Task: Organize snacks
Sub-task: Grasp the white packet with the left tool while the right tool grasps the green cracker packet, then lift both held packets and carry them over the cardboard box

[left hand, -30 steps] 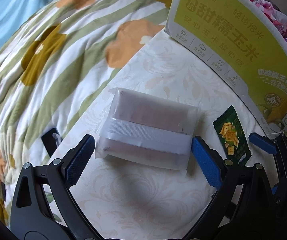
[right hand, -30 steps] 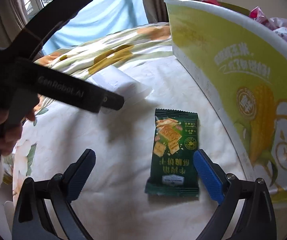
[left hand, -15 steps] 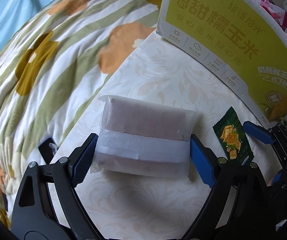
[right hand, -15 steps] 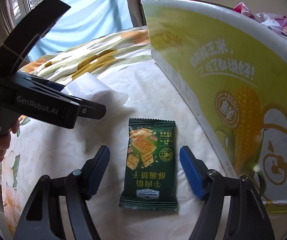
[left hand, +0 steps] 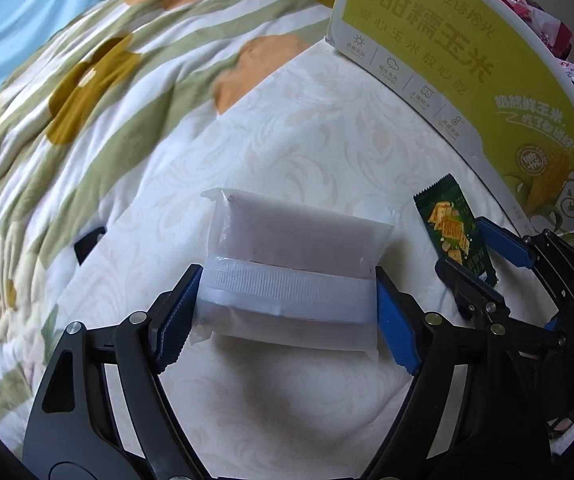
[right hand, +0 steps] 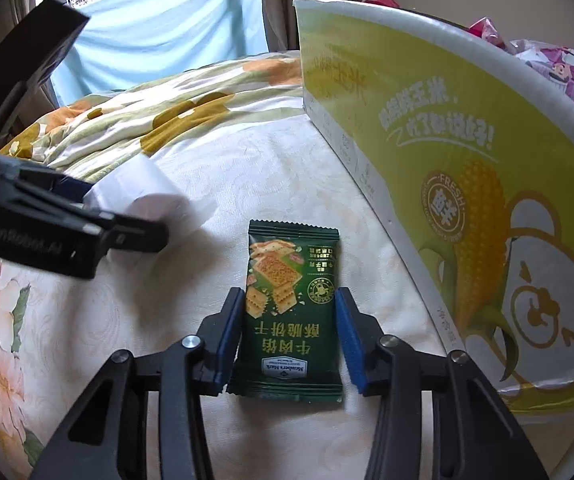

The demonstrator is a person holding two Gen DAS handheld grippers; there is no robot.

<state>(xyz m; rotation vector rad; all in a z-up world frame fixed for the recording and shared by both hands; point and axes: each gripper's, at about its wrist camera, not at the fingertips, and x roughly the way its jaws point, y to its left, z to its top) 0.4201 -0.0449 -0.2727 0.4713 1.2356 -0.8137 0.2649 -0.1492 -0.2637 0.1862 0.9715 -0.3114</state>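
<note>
Right wrist: right claw (right hand: 289, 332) closing on green cracker packet (right hand: 293, 312); yellow box (right hand: 467, 184) alongside; left claw (left hand: 287, 308) closing on white packet (left hand: 299, 264).

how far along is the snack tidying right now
Done: some pink snack packs already sit in the yellow corn box. In hand: left gripper has closed on the translucent white packet, right gripper on the green cracker packet. Left: lifting both into the box.
</note>
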